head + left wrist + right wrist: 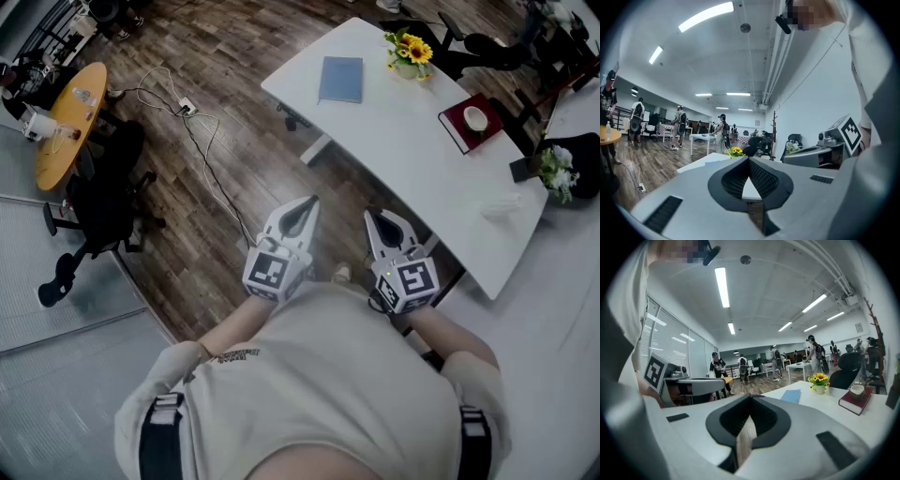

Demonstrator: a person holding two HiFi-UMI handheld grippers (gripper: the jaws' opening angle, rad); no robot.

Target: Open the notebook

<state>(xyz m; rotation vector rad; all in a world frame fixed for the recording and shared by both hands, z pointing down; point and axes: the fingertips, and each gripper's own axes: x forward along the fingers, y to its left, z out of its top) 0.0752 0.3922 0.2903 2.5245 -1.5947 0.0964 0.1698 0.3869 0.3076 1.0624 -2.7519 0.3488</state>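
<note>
Holding nothing, left gripper (301,209) and right gripper (388,224) have fingers pressed together, far from the closed blue notebook (340,80) on the tabletop (412,141).

The white table (394,141) bears a closed blue notebook (340,80), a sunflower pot (409,53) and a red book (456,129).

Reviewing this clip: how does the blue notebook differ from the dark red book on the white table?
The blue notebook is thin and bare on top; the dark red book looks thicker and carries a white cup. The blue notebook lies left of the sunflowers in the head view, the dark red book right of them. Both lie closed and flat on the white table.
</note>
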